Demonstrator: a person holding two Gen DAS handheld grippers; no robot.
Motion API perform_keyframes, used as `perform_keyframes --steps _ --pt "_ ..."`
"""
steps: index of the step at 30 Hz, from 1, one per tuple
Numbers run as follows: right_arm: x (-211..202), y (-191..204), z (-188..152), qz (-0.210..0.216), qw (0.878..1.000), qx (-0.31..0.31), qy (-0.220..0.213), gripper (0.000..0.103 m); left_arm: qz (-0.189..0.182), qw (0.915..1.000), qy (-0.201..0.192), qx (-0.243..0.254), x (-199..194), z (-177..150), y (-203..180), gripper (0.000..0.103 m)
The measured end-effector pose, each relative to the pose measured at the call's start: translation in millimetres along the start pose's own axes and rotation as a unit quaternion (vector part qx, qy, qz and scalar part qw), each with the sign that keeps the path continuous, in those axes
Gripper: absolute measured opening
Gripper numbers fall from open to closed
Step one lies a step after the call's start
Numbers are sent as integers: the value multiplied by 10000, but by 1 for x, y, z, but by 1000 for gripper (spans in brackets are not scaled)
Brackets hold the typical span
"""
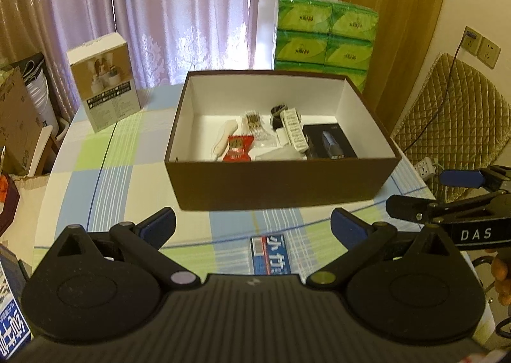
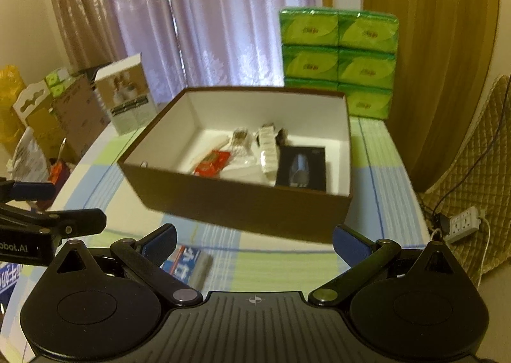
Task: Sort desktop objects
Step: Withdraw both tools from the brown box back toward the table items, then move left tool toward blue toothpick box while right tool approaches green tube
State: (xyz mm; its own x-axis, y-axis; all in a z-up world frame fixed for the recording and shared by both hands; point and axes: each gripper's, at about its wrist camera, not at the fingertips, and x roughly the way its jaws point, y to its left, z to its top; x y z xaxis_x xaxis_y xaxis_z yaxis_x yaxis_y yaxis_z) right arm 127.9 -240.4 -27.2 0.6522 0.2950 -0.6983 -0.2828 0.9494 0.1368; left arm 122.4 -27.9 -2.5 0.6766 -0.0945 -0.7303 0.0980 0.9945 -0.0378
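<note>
The box [image 1: 278, 184] is dark brown outside and plain white inside. In it lie a red packet [image 1: 238, 148] with gold print, a black carton [image 1: 330, 141] showing a grey-blue shape, and a white strip [image 1: 294, 134] with a row of dark marks. The tablecloth [image 1: 127, 177] is checked in pale blue, light green and white, crossed by thin dark blue lines. On it sits a blue, red and white tube [image 1: 271, 254] with white lettering. Behind, the tissue packs [image 1: 325, 34] are bright green with yellow-green leaf shapes, and the curtain [image 1: 179, 11] is lilac with a white lace pattern.
</note>
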Motion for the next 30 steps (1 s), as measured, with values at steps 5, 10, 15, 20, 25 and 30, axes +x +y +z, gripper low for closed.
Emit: perform_keyframes --steps 5,10,15,20,25,30 --pt "4 10 -13 72 9997 -118 184 101 41 9999 157 6 1 -16 3 102" --pt "7 18 -23 140 9993 -133 330 101 119 9996 273 -4 4 -25 7 102" --pt "15 22 -36 143 9982 -97 566 101 145 9990 431 -23 10 -37 14 102" --pt "30 23 -53 88 9960 -2 890 101 227 9974 671 -88 20 -54 22 102" --pt "45 24 -67 87 9927 196 1188 101 299 9953 908 -163 31 -70 32 102" --pt "61 31 -80 2 9896 251 1419 101 390 9939 1007 -202 39 -77 40 102"
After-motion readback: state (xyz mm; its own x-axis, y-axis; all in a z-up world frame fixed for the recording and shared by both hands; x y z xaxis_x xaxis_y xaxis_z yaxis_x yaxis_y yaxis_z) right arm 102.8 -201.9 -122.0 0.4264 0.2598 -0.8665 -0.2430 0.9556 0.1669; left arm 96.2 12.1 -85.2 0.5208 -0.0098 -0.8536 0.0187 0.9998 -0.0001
